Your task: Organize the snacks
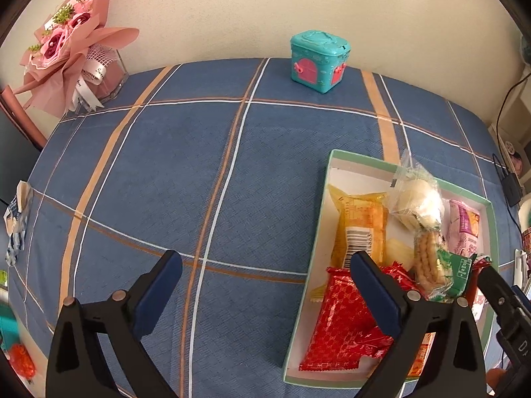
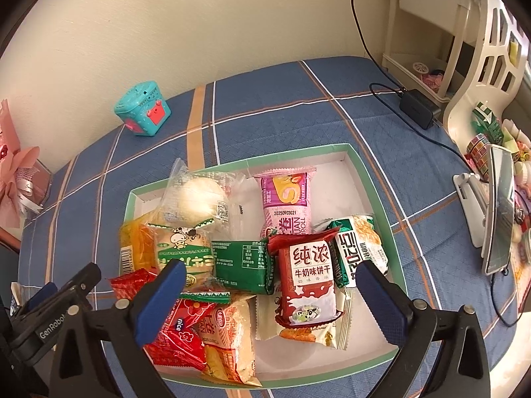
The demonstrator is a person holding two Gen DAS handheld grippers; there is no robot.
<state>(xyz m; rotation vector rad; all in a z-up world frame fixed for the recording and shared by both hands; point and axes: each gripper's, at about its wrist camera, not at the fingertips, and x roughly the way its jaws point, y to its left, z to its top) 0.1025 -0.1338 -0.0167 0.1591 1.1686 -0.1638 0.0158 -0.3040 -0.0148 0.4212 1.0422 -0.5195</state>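
Wrapped snacks (image 2: 305, 285) lie heaped, overlapping, inside a shallow green-rimmed white box (image 2: 371, 179) on the cloth.

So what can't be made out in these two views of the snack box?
- Left wrist view: the near end of the green-rimmed white cardboard box is covered by the open left gripper.
- Right wrist view: packets under the red-and-white milk biscuit packet are mostly hidden by the pile; the open right gripper covers others.
- Left wrist view: the red object at the bottom-left edge is blurred and cut off.
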